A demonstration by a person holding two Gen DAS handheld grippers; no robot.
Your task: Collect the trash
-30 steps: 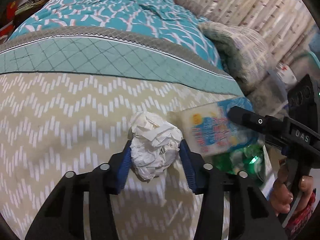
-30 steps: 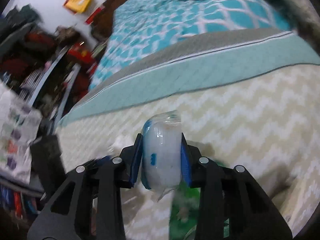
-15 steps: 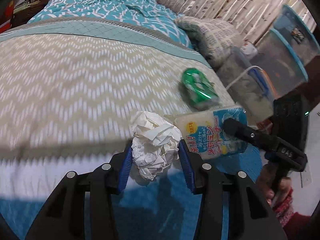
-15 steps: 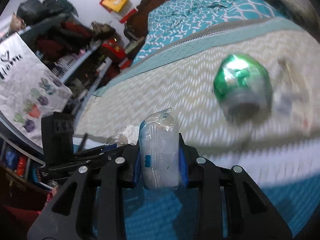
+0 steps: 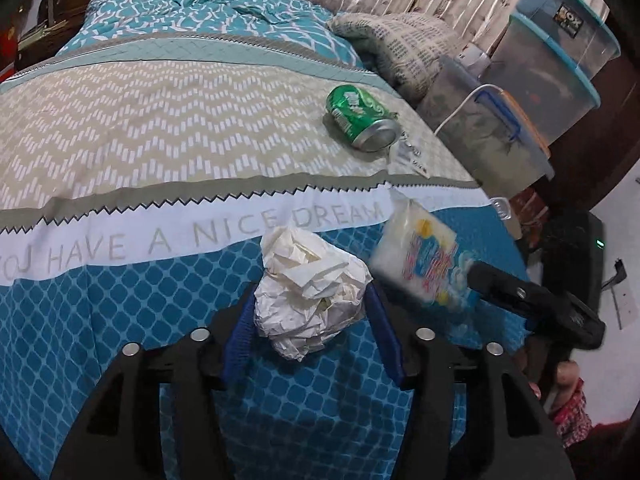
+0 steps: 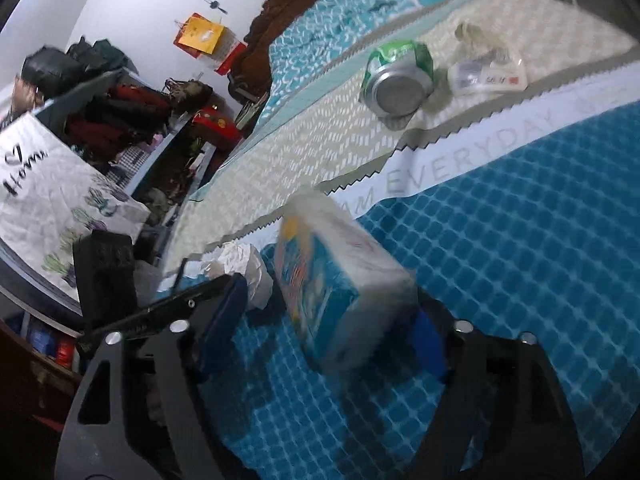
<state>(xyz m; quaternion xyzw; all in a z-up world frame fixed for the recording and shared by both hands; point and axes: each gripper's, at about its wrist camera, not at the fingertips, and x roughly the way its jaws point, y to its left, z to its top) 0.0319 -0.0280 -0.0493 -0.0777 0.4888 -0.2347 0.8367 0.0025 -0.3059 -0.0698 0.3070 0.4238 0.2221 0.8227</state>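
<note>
I count one paper wad [image 5: 310, 294] between opening left jaws; one tissue pack [image 6: 340, 288] between opening right jaws, long axis pointing ahead; one can [image 5: 360, 118] beyond.

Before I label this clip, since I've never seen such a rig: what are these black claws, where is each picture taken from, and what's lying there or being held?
There is no robot here. A person holds a two-finger gripper in each hand, and a fisheye camera on each one looks along its fingers. One picture is from the left gripper, the other from the right gripper. Both are over a bed cover.

A crumpled paper ball sits between the left fingers. Those jaws are opening, and the pads seem just clear of it. The right jaws are opening wide too, and a blue-and-white packet, tilted and blurred, looks to be slipping out.

On the cover lie a green can on its side and, beside it, a small clear wrapper.
</note>
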